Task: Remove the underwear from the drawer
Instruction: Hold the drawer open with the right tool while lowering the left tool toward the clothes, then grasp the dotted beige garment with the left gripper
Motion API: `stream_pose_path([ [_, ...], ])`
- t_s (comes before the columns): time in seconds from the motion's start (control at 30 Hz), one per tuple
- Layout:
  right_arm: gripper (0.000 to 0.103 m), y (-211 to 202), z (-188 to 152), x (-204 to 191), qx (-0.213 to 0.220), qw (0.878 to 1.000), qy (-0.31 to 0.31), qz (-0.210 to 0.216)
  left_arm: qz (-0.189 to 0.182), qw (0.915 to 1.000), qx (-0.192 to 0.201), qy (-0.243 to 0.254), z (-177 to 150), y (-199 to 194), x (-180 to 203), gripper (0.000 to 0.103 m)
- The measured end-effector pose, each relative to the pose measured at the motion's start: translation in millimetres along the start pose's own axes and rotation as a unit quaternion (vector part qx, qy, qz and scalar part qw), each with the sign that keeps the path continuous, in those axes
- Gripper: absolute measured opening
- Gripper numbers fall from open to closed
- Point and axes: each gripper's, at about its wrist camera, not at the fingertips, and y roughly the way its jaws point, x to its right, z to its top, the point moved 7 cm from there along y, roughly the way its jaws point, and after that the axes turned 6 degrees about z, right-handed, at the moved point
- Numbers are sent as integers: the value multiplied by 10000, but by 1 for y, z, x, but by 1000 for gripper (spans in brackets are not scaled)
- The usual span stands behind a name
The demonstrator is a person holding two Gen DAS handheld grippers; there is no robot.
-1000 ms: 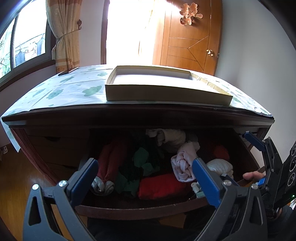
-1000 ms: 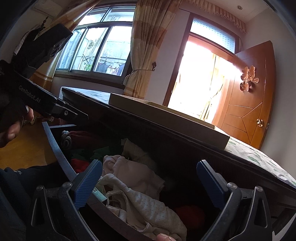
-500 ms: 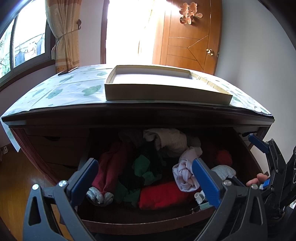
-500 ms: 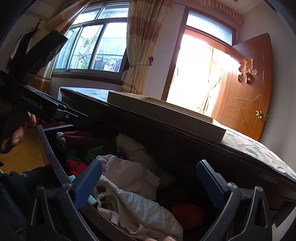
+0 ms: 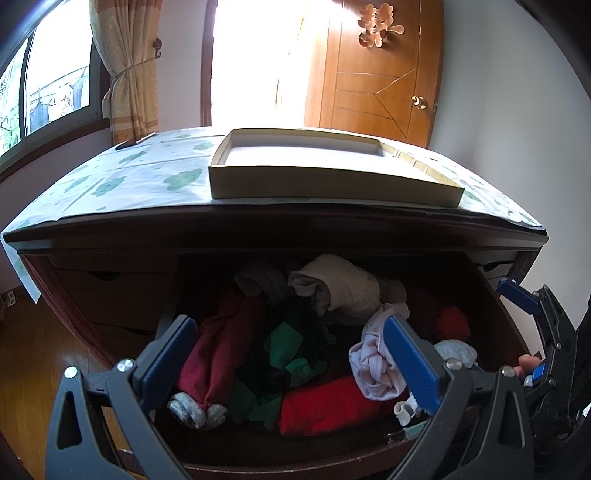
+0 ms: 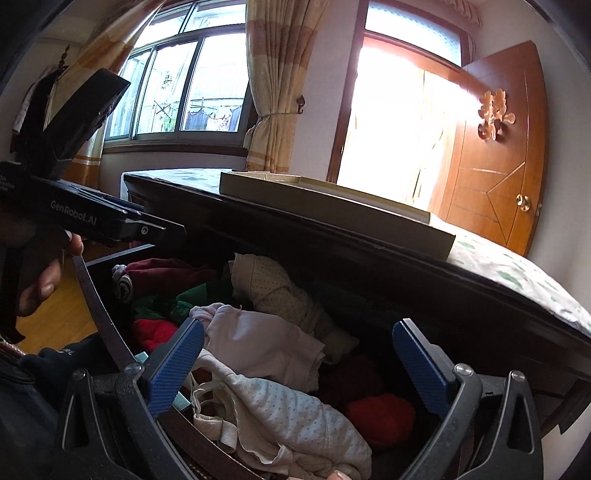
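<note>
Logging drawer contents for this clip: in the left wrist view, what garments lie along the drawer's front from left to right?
Grey sock toes → dark red garment → green cloth → bright red folded piece → pale pink bundle → light dotted piece. The cream items behind overlap too much to place.

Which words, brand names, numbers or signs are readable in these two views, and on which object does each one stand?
"GenRobot.AI": white print on the side of the left gripper, right wrist view.
Double-happiness character ornament on the wooden door: a sign, legible by shape only.
No other text is readable.
</note>
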Motion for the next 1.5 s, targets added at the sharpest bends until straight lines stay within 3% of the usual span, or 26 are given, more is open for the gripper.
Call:
stream_pose_path([
  [0.33, 103, 6, 0, -1, -302, 9995, 74, 13, 0, 10000, -22, 14, -1, 0, 1, 103],
  [0.67, 103, 10, -5, 3, -581, 9980, 218, 149, -48, 9996, -286, 24, -7, 13, 1, 103],
  [1.03, 103, 10, -6, 11, -477, 9969, 613, 118, -171, 9980, -491, 368, 8, 40, 18, 103],
  [1.5, 103, 9, -7, 9, -411, 9976, 540, 140, -567, 9850, -1229, 1075, 12, 86, 67, 93],
])
